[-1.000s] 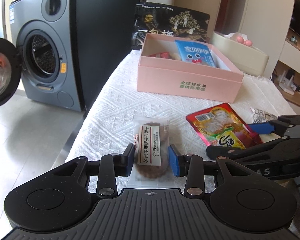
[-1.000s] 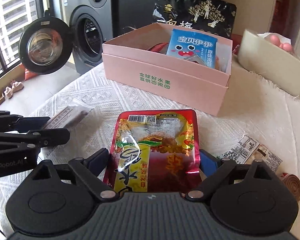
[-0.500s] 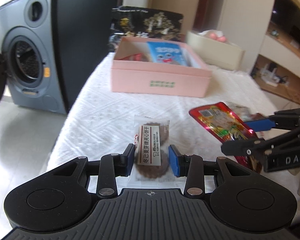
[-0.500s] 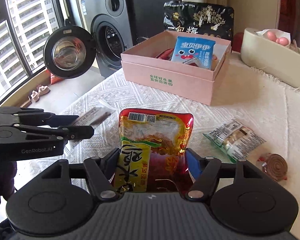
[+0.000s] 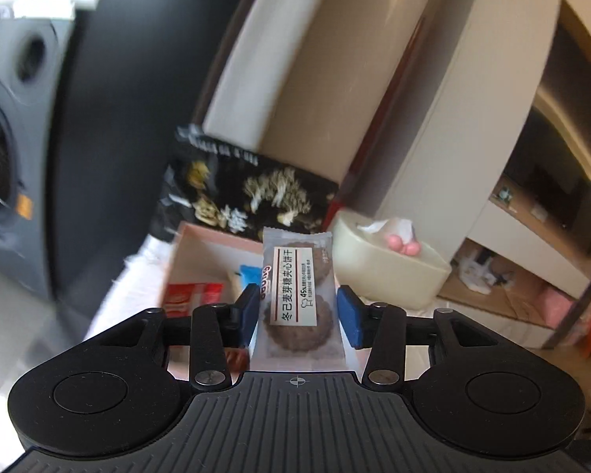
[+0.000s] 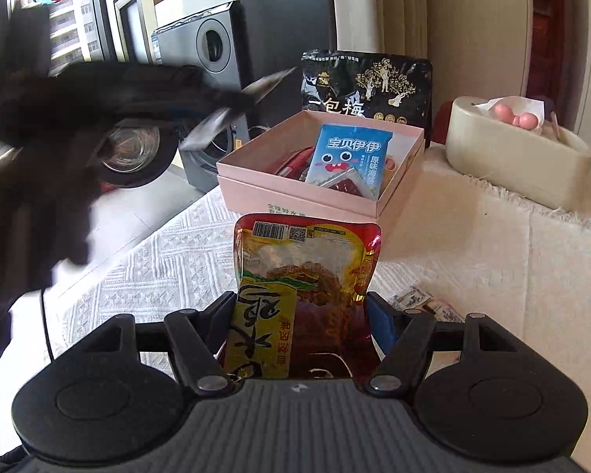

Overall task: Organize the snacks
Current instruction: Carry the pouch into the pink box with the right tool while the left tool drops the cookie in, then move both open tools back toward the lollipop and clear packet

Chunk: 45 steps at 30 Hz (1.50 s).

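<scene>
Left gripper (image 5: 299, 311): I see its jaws opening, blue pads clear of the matte, translucent biscuit packet (image 5: 295, 291) between them, above the pink cardboard box (image 5: 212, 244). My right gripper (image 6: 301, 327) clamps the glossy red-and-yellow snack pouch (image 6: 307, 264), short of that box. A cream tissue holder (image 6: 512, 161) stands beside it on the white woven tablecloth (image 6: 169, 260); grey washing machine (image 6: 212, 51) behind.

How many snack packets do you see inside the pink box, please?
3: blue packet, red packet left of it, dark packet before it; more may be hidden.
</scene>
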Available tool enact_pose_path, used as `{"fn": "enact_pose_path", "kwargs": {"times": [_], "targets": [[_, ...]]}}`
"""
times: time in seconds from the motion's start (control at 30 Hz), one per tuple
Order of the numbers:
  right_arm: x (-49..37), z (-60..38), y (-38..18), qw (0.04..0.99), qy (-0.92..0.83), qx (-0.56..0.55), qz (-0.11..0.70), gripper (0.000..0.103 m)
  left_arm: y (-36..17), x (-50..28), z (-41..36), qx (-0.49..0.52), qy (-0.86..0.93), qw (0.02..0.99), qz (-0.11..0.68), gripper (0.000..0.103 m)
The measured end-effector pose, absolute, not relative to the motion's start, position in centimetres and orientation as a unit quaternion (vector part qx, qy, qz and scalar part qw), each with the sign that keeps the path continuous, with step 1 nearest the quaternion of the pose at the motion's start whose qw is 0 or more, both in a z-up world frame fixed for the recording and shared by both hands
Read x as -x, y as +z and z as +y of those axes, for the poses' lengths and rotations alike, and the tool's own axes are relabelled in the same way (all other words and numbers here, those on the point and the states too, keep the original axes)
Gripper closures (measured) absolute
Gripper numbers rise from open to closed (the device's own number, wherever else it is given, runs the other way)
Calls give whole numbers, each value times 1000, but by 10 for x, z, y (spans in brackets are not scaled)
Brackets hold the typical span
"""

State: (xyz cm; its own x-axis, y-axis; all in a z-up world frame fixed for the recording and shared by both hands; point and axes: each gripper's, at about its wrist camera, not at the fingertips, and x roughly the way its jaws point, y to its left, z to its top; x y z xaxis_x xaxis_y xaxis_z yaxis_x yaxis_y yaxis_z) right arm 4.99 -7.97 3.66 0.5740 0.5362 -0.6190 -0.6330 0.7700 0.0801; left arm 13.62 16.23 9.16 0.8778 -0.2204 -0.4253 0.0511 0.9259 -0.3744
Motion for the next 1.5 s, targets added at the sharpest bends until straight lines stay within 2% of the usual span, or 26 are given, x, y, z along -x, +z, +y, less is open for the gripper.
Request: {"fn": "enact_pose_path", "kwargs": {"times": [0.03,0.13,0.23,0.4,0.43,0.53,0.63,0.87,1.13,1.23,1.37,1.43,1.5], "targets": [[-53,-78,37,884,329,76,322,33,82,-156,166,178,-59,947,259,58],[-62,-75,43,888,325,86,314,33,64,-173,177,181,-17,948,262,58],[-78,-71,60,903,307,100,282,33,67,-155,189,209,-19,950,231,58],[-137,-33,95,921,288,110,237,33,77,-115,186,178,-6,960,214,58],[-152,-22,99,922,290,103,236,31,78,-108,186,177,-9,960,216,58],[-198,15,99,920,302,73,238,18,74,-90,183,178,-14,957,228,58],[-233,42,83,904,300,86,291,18,62,-77,181,176,-13,950,256,58],[-229,5,79,899,310,54,305,18,27,-71,182,199,-8,928,315,58],[-230,-8,82,894,312,24,321,18,28,-74,171,200,-16,927,317,58],[-236,25,84,884,327,66,327,17,32,-72,167,196,-14,929,314,58],[-242,79,71,895,251,205,306,17,31,-67,166,179,-4,930,322,58],[-242,81,75,900,270,189,286,19,28,-65,169,174,3,928,328,58],[-237,66,89,901,326,126,257,19,25,-64,172,176,6,926,333,58]]}}
